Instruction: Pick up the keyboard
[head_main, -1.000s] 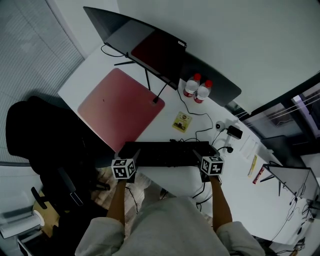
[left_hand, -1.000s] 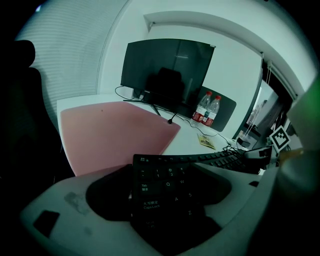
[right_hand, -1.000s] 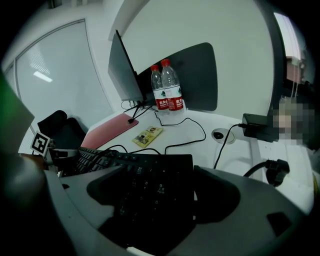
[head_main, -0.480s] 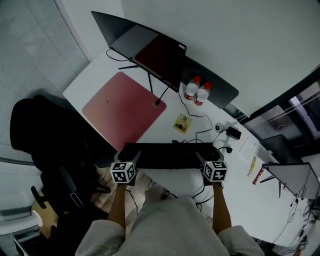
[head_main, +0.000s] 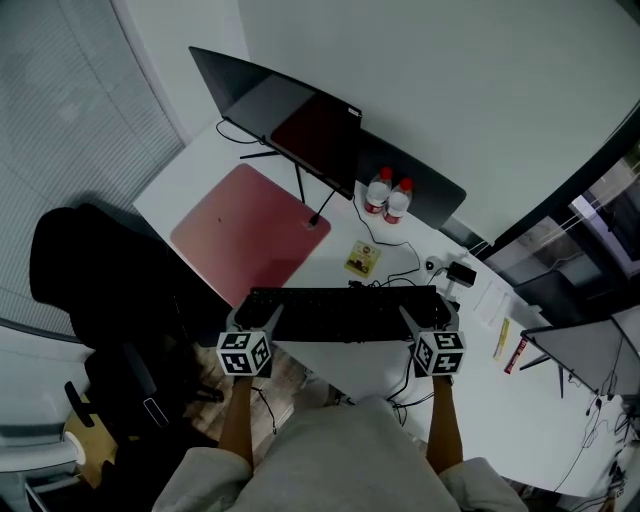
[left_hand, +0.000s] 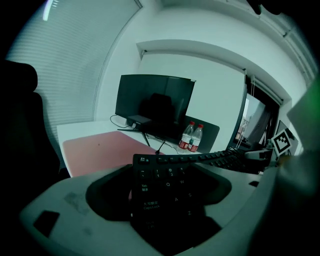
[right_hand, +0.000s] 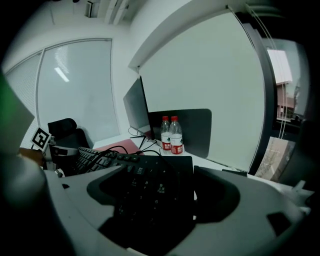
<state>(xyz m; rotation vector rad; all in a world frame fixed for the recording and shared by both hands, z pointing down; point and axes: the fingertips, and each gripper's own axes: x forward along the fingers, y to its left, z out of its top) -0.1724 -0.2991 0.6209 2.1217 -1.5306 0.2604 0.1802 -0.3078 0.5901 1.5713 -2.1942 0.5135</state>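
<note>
A white table (head_main: 190, 175) fills an office corner, with slatted blinds on the window side and a plain wall behind. On the table stand a dark monitor (head_main: 300, 120), a pink desk mat (head_main: 245, 230), two red-capped water bottles (head_main: 388, 197) and a small yellow card (head_main: 362, 260). A black office chair (head_main: 100, 290) sits off the table's near-left edge.

The black keyboard (head_main: 340, 312) lies crosswise in front of the person, over the table's near edge, with one end in each claw. The left claw (head_main: 262, 322) is closed on the left end. In the left gripper view the key rows fill the gap between its jaws, and the rest of the board runs off to the right. The right claw (head_main: 412, 320) is closed in the same way on the right end. Its own view shows the numeric-pad end between the jaws, with a black cable trailing from the back edge.

Compared with a second ago, the keyboard looks wider in the head view. Both marker cubes have drawn nearer the person's body, while the grip points on the two ends look unchanged. I read this as the board having come up off the table and towards the camera, level and without twisting. The pick-up is therefore largely achieved. What remains, in my judgement, is keeping both ends rising evenly. The cable also needs watching, since it may pull taut or drag on the things nearby on the table.
</note>
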